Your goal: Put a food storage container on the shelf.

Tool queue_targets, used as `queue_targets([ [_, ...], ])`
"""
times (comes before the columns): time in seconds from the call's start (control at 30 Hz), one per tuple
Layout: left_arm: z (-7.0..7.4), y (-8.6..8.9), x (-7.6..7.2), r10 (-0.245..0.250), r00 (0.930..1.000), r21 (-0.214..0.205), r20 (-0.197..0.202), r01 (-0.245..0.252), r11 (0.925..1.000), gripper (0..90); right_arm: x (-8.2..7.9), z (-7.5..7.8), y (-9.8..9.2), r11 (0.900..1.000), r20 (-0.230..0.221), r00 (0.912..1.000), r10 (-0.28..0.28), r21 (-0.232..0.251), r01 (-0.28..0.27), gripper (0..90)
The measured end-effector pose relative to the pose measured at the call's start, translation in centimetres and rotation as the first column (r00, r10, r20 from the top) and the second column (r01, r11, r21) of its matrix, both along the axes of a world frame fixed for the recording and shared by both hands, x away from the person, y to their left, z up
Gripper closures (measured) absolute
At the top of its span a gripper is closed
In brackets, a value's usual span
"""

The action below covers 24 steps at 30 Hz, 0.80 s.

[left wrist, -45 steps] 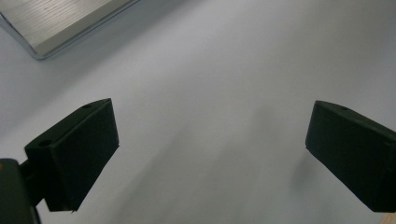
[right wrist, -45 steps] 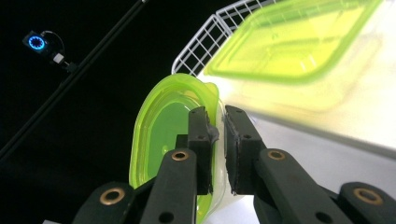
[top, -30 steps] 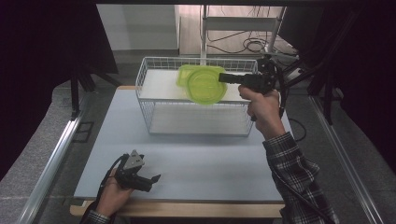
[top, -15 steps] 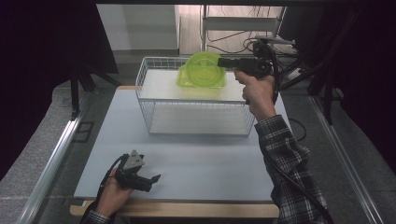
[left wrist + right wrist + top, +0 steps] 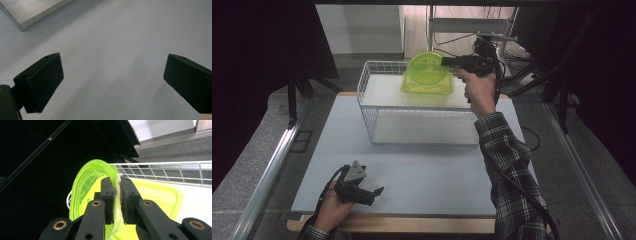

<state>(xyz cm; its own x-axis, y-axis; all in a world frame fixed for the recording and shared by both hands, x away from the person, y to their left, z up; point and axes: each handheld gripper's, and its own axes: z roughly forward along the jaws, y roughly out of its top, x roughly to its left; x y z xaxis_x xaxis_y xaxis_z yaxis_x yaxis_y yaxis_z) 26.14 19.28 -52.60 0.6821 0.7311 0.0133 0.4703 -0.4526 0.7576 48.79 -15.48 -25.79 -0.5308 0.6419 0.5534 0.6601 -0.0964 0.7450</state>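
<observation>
A round translucent green bowl (image 5: 427,70) is held on edge over the far side of the white wire basket (image 5: 377,125). My right gripper (image 5: 446,61) is shut on its rim, coming in from the right. In the right gripper view the two jaws (image 5: 115,181) pinch the bowl's rim (image 5: 86,185). Just below the bowl a square green container (image 5: 434,87) lies in the basket, and it also appears behind the jaws (image 5: 160,197). My left gripper (image 5: 374,195) rests at the table's near left, open, with nothing but bare tabletop between its jaws (image 5: 112,67).
The basket's wire rim (image 5: 175,166) runs close behind the held bowl. A metal rail (image 5: 267,175) lines the table's left side and crosses the corner of the left gripper view (image 5: 37,10). Cables and a shelf frame (image 5: 472,25) stand behind the basket.
My right gripper has carried the green bowl toward the far side of the basket, and the bowl now stands more on edge. The left gripper has stayed where it was.
</observation>
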Motion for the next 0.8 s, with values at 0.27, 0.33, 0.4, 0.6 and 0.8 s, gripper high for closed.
queue_targets([
  [0.27,0.0,0.0,0.0,-0.002,1.0,0.006,-0.003,0.002,1.0,2.6,0.8,-0.2,0.3,0.9997,-0.012,0.9997,-0.02,-0.017,0.02,79.6],
  [0.33,0.0,-0.1,0.0,-0.004,1.0,0.009,-0.003,0.004,1.0,2.6,0.7,-0.1,0.5,0.998,0.006,0.9994,-0.035,-0.053,0.035,78.7],
  [0.4,-0.1,-0.1,0.0,-0.004,1.0,0.012,-0.003,0.004,0.9999,2.6,0.8,-0.1,0.7,0.9952,0.017,0.9986,-0.05,-0.084,0.051,77.4],
  [0.6,-0.1,-0.1,0.0,-0.007,1.0,0.021,-0.004,0.007,0.9998,2.7,1.1,-0.4,0.7,0.988,0.026,0.9965,-0.08,-0.131,0.083,73.9],
  [0.8,-0.1,-0.2,0.0,-0.009,1.0,0.025,-0.003,0.009,0.9996,2.7,1.3,-0.5,0.8,0.9831,0.034,0.9957,-0.086,-0.159,0.091,71.0],
])
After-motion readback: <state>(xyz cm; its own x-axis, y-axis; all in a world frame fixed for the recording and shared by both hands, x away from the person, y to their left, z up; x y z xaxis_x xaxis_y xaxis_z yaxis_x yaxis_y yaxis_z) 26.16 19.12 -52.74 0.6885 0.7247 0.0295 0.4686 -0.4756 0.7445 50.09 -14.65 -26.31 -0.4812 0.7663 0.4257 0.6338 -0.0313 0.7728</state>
